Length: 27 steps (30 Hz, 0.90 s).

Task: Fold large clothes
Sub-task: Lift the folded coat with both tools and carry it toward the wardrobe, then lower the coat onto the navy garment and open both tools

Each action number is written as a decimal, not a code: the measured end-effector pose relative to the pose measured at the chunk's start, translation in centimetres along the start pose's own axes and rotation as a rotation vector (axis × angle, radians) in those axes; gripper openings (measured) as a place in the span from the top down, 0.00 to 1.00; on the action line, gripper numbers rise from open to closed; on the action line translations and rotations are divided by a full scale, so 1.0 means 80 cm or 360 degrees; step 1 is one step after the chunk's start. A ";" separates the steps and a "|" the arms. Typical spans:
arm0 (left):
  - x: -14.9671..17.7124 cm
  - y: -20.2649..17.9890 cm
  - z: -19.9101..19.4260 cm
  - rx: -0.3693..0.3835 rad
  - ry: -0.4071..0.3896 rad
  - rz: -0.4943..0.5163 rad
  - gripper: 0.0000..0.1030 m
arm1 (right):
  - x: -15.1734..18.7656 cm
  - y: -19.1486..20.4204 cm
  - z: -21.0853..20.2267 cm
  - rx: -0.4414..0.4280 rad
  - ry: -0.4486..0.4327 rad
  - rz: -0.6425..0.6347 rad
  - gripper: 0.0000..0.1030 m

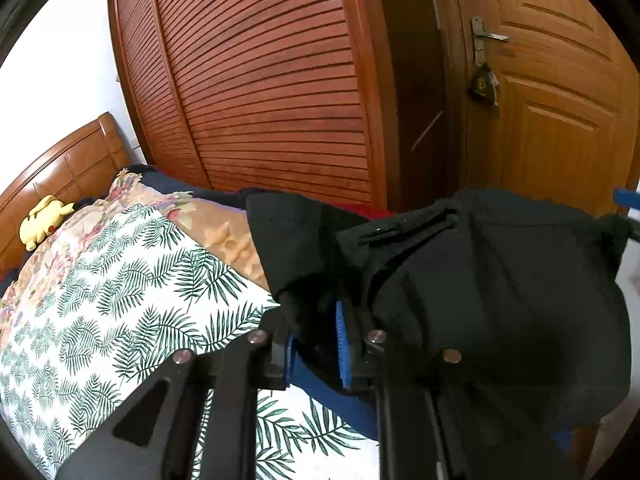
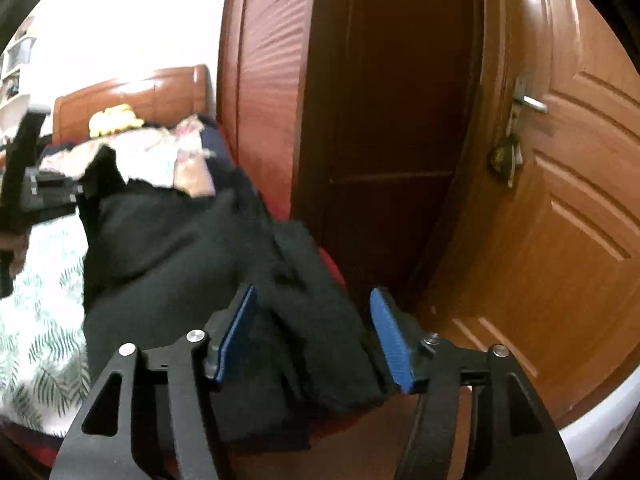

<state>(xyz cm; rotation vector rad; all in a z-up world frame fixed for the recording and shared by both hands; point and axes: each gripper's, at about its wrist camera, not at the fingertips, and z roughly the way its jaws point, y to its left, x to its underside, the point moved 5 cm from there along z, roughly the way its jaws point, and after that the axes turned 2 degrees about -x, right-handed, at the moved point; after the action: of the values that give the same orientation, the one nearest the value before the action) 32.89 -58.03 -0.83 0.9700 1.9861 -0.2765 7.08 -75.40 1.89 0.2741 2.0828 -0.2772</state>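
Note:
A large black garment point(image 1: 500, 280) is bunched at the edge of the bed, part of it draped over my left gripper's right side. My left gripper point(image 1: 316, 344) is shut on a fold of this garment, and dark cloth fills the gap between its blue pads point(image 1: 342, 340). In the right wrist view the same black garment point(image 2: 180, 272) lies across the bed corner and hangs over the edge. My right gripper point(image 2: 312, 336) stands open, its blue pads point(image 2: 390, 340) wide apart, with a loose fold of the garment lying between them. The left gripper point(image 2: 44, 188) shows at the far left, holding the cloth.
The bed has a leaf-print sheet point(image 1: 120, 300), a floral quilt point(image 1: 132, 200), a yellow plush toy point(image 1: 42, 222) and a wooden headboard point(image 1: 60, 168). Behind it stands a louvred wardrobe point(image 1: 260, 80). A wooden door point(image 2: 560, 220) with a metal handle point(image 2: 532, 102) is close on the right.

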 end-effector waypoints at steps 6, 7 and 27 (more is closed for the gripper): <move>0.004 0.002 -0.002 -0.0005 0.0000 0.0004 0.84 | -0.008 0.032 0.035 -0.0151 0.0059 -0.0081 0.41; 0.005 0.004 -0.002 -0.0008 0.0003 0.0004 0.83 | -0.002 0.038 0.051 -0.0158 0.0108 -0.0090 0.40; 0.069 0.021 -0.057 0.0054 0.0004 -0.0009 0.68 | 0.038 0.070 0.051 -0.0229 0.0232 0.0006 0.40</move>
<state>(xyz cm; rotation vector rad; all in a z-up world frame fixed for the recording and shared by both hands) 29.61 -51.57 -2.27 0.9865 1.9926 -0.3134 10.60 -71.08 -3.26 0.2168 2.2334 -0.1065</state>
